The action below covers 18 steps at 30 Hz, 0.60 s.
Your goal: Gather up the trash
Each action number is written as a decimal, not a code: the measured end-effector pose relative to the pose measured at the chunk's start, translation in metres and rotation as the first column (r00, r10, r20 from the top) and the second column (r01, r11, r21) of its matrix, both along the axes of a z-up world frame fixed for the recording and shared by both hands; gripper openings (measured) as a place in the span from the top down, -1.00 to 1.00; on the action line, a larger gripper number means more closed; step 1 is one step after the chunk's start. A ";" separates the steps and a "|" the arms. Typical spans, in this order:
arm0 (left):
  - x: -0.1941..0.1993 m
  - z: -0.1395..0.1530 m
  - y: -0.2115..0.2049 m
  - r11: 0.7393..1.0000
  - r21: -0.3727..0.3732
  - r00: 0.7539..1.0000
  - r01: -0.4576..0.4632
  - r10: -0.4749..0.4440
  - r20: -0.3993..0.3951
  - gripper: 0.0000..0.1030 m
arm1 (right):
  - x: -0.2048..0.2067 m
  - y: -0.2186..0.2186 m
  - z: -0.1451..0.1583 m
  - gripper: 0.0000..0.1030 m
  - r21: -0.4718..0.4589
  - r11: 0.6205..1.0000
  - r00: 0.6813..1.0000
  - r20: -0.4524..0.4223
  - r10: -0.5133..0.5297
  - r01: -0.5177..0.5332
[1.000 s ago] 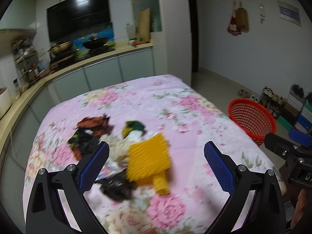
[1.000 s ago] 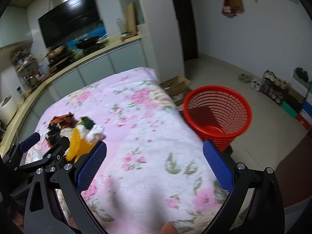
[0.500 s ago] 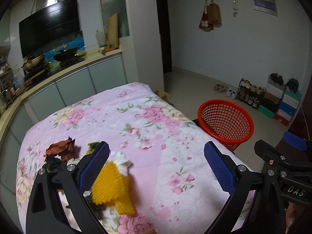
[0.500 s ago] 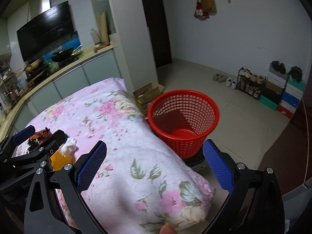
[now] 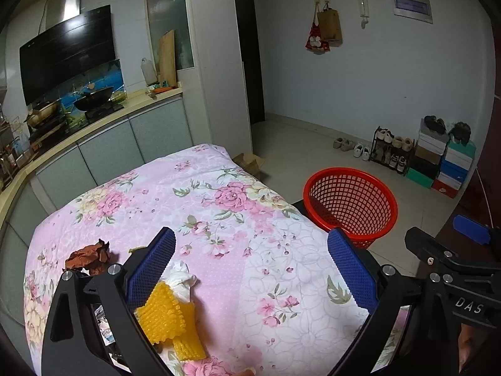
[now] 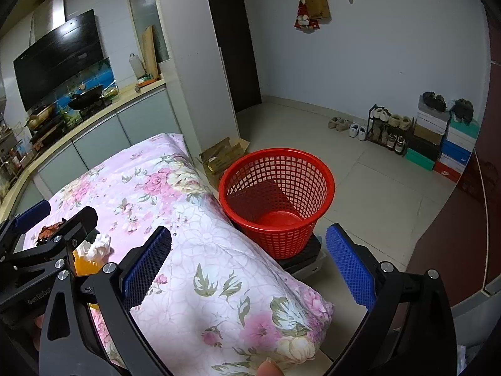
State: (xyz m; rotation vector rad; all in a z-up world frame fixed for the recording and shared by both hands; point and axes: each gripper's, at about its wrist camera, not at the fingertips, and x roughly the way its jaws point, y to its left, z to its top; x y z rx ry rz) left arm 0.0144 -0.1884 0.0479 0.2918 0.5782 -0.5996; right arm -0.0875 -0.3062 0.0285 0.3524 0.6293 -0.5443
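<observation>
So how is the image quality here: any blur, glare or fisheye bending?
Left wrist view: sharp, dim even indoor light, black corner vignette, the range hood showing pale reflections, wall edges bowed. Right wrist view: equally sharp, the red basket crisp, the pillar edge curved by the lens, a fingertip at the bottom edge soft.

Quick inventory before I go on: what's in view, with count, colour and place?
Basket: one, red mesh, on floor beside the table, nothing in it.
Foam net: one, yellow, table's near-left.
Tissue: one, white, touching foam net.
Crumpled wrapper: one, red-brown, table's left edge.
Floral cloth: one, pink, covering table.
Cardboard box: one, brown, floor behind basket.
Left hand-held gripper: black, blue pads, open, empty.
Right hand-held gripper: same, open, empty.
</observation>
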 end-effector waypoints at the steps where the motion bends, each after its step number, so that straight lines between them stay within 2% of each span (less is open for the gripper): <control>1: 0.000 0.000 -0.001 1.000 -0.001 1.000 0.003 -0.003 -0.002 -0.83 | 0.000 -0.001 0.000 -0.86 0.002 1.000 1.000 0.000 -0.003 0.003; 18: 0.010 -0.005 -0.012 1.000 0.018 1.000 0.010 -0.010 -0.005 -0.83 | -0.003 -0.016 -0.011 -0.86 0.037 0.997 0.998 -0.028 -0.060 0.061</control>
